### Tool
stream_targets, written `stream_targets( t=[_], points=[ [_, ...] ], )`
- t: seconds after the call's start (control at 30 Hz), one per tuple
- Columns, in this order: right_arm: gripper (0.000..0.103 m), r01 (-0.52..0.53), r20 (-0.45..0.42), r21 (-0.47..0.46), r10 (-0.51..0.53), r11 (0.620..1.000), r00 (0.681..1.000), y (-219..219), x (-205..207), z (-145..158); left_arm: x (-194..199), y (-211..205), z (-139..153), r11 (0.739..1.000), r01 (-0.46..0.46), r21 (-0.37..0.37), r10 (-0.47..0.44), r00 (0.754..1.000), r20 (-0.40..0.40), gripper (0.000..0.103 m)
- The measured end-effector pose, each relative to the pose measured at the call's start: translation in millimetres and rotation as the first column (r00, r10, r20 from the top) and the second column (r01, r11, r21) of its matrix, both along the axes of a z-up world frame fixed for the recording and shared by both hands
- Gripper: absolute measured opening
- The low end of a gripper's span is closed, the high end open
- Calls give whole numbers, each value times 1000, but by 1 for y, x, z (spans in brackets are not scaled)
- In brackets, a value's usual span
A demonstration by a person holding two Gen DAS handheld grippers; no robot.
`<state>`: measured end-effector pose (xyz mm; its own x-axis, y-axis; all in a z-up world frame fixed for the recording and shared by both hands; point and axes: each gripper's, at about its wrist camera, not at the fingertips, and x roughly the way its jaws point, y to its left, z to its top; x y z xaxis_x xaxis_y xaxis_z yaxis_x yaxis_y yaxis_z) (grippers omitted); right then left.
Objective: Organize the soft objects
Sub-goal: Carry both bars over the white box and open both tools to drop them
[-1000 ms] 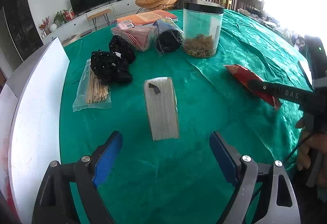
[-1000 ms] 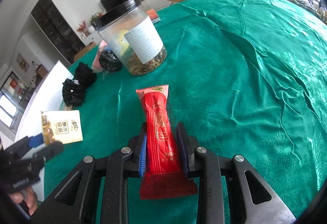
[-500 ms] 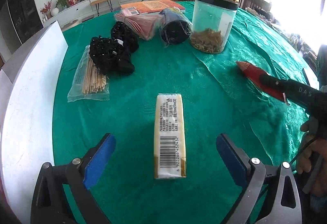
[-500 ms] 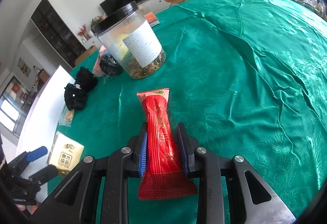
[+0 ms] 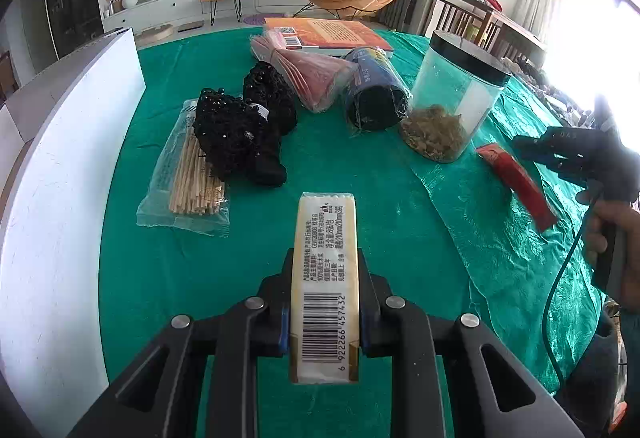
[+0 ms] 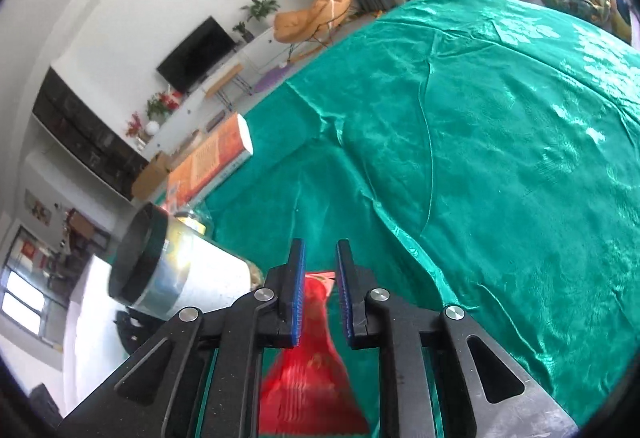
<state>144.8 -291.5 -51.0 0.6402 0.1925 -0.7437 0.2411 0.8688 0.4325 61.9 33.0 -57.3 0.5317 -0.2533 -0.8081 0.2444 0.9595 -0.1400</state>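
Observation:
A cream tissue pack (image 5: 324,278) with a barcode lies lengthwise on the green tablecloth (image 5: 400,258), and my left gripper (image 5: 324,258) is shut on its near half. A red snack packet (image 5: 520,186) lies flat on the cloth right of the jar. My right gripper (image 5: 524,144) hovers over the packet's far end. In the right wrist view the right gripper (image 6: 320,244) shows a narrow gap that is closing. The blurred red packet (image 6: 316,370) sits below and behind its pads, and neither pad presses on it.
A clear jar (image 5: 452,106) with a black lid stands close to the left of the right gripper. Black beaded pieces (image 5: 240,130), a bag of sticks (image 5: 188,182), a pink pack (image 5: 316,78), a dark roll (image 5: 372,94) and an orange book (image 5: 328,34) lie beyond. A white board (image 5: 60,178) borders the left edge.
The left jaws, wide apart before, have closed on the tissue pack. The right gripper has swung away; the red packet no longer sticks out ahead between its pads.

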Motion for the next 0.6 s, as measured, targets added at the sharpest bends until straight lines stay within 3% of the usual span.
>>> stream_targets(
  t=[0.03,0.07,0.1,0.2,0.33,0.4,0.43,0.47,0.6],
  points=[
    [33,-53,-69,-11,52,999,996,3,4,-8,-2,1,2,1000,0,0,0,1000,4,23],
    [48,-103,-117,-28,99,994,988,5,3,-13,-4,3,2,1000,-1,0,1,1000,7,23],
    [53,-141,-135,-65,131,988,982,6,0,-12,-5,4,1,1000,-2,-2,2,1000,8,23],
    [61,-233,-135,-157,213,960,968,12,-10,5,-5,7,1,1000,-10,-26,11,1000,4,23],
    [63,-383,-149,-83,368,920,918,45,-11,6,-4,2,3,999,-4,-37,4,1000,4,23],
    [56,-432,-227,-204,386,879,894,70,-5,-7,-5,2,8,999,-2,-46,2,1000,10,23],
    [25,-426,-263,-269,360,864,895,75,-1,-14,-6,4,13,999,-4,-52,4,1000,17,23],
    [16,-396,-249,-289,331,871,910,72,2,-15,-7,7,19,998,-8,-57,9,1000,28,23],
    [15,-230,-163,-263,192,937,968,35,25,4,-7,21,43,996,-33,-81,39,997,68,23]
  ],
)
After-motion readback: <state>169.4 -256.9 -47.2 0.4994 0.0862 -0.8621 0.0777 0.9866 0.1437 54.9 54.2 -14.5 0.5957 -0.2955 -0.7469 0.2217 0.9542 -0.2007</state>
